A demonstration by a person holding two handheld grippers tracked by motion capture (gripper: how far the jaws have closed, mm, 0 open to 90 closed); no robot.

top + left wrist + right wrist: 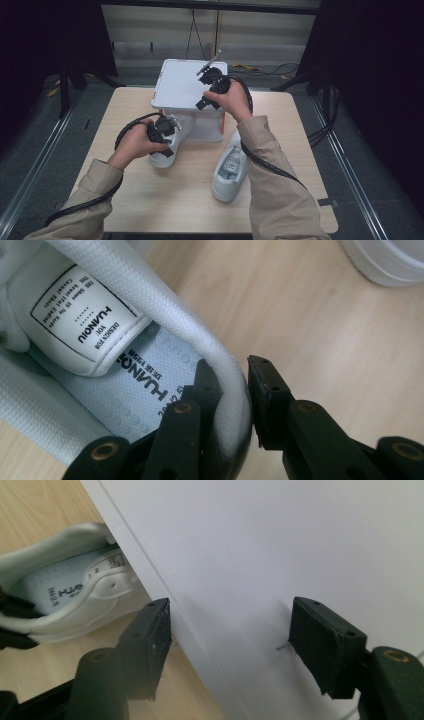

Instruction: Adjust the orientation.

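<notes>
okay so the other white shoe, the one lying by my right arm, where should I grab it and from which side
Take the free shoe by the padded heel collar, coming from above at its near end, one finger inside the opening and one outside. It lies upright, opening up, heel toward you. The left gripper holds the first shoe just so, probably a secure hold.

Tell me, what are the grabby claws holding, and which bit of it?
The left gripper pinches the white shoe by its heel rim. The right gripper stands open over the white box lid, holding nothing.

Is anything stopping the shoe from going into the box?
Yes: the flat white lid covers the white box, with the right hand-held gripper resting on it. The left hand-held gripper holds the white mesh sneaker at the box's front.
</notes>
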